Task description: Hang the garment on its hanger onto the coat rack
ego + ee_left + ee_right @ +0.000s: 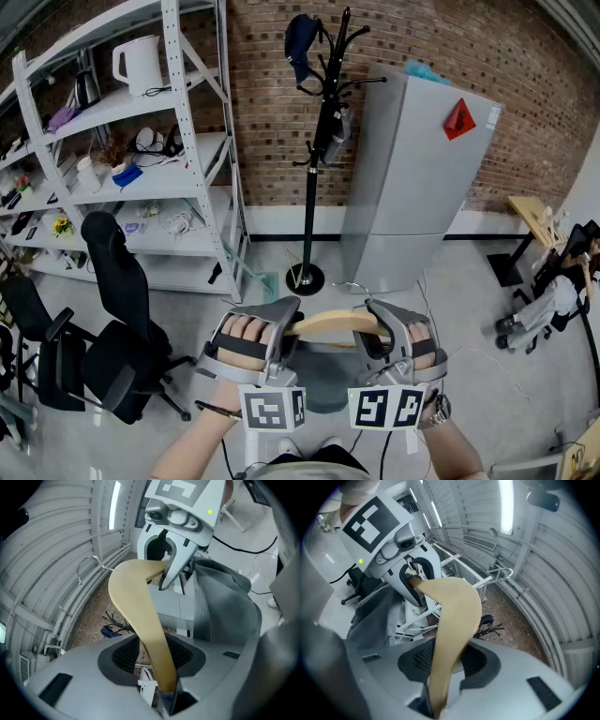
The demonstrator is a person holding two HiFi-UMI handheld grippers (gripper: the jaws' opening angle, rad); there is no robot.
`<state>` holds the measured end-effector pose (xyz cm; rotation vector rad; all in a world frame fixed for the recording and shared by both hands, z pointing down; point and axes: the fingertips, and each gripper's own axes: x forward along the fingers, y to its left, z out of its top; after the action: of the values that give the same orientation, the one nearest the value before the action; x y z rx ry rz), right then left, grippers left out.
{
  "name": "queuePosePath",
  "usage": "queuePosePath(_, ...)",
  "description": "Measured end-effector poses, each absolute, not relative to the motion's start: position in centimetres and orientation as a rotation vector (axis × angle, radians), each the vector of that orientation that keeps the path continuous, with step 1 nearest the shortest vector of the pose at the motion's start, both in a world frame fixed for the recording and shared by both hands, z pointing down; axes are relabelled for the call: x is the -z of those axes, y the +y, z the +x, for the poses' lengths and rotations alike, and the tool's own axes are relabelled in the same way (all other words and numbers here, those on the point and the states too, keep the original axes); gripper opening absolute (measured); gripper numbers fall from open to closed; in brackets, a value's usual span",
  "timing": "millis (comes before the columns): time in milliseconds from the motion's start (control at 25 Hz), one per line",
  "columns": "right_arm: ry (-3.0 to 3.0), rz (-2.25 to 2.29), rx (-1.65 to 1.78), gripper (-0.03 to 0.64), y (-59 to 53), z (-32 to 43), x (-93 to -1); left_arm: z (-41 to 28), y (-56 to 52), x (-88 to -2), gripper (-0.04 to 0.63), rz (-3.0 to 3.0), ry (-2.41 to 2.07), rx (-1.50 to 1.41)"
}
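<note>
Low in the centre of the head view, the two claws faced each other with a wooden hanger (pixel 330 324) spanning the gap between them. The left claw (pixel 157 660) was clamped on one arm of the hanger, and the right claw (pixel 449 663) was clamped on the other arm. Each gripper view showed the wood running down between that claw's pads. The hanger's metal hook (pixel 88 567) stuck out from its middle, clear of both claws. A grey garment (pixel 323 377) hung from the hanger, above the floor (pixel 450 309). The black coat rack (pixel 315 159) stood well apart in the upper centre, against the brick wall (pixel 262 84), with a dark blue item (pixel 302 45) on one peg. White shelving (pixel 178 141) stood to its left and a grey cabinet (pixel 412 178) to its right.
</note>
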<state>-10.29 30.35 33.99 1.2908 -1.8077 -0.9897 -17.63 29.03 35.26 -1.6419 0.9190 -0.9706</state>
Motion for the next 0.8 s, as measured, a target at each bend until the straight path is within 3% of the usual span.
queuePosePath(800,-1.955,1.200,1.043,0.133,36.3,-5.7,-31.7,-13.2,35.4,-32.5,0.159,-1.620,1.039,1.029)
